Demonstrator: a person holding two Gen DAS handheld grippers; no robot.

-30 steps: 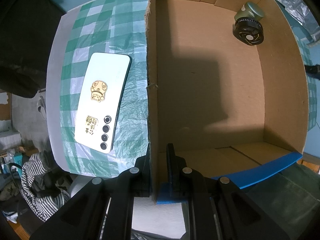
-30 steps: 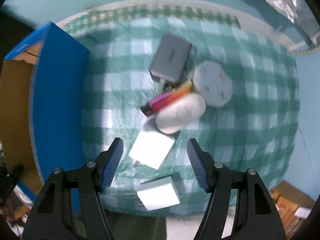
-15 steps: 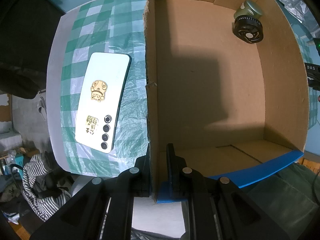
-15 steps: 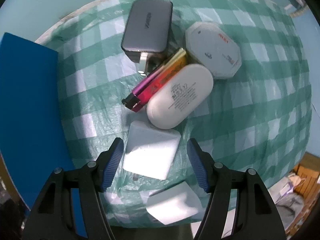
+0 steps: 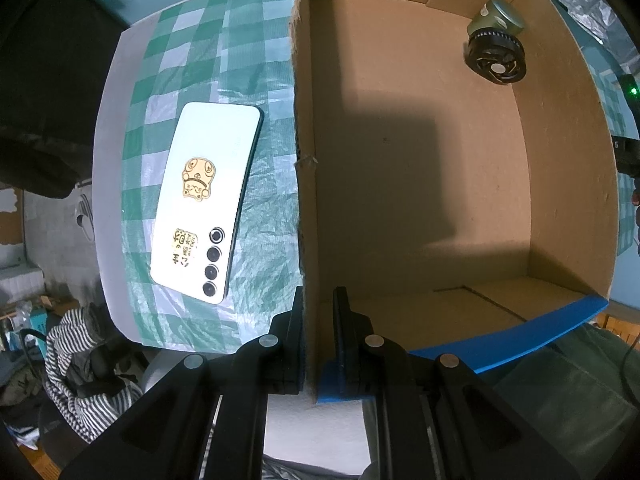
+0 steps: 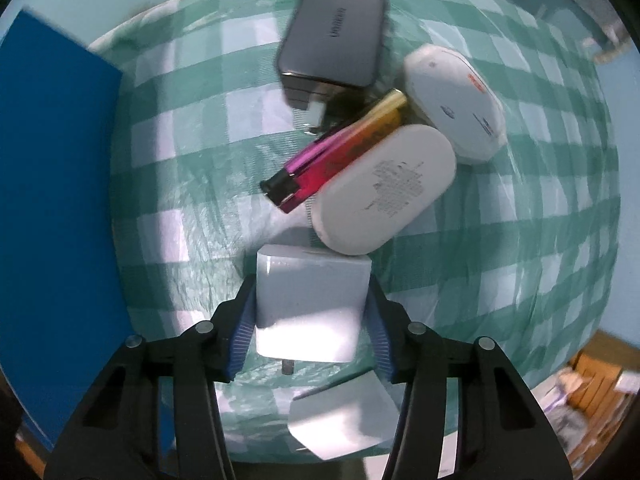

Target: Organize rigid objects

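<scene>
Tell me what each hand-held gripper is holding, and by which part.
Left hand-held gripper clamps the cardboard box's side wall at its near end. Right hand-held gripper brackets the white charger cube by its two side faces.

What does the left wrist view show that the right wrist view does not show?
Only the left wrist view: the open brown cardboard box interior, a small olive-and-black round fan inside, a white smartphone, and the left hand-held gripper straddling the box wall.
Only the right wrist view: the right hand-held gripper around a white square charger, a grey charger, a pink-gold lighter.
Both: the green-checked tablecloth.
</scene>
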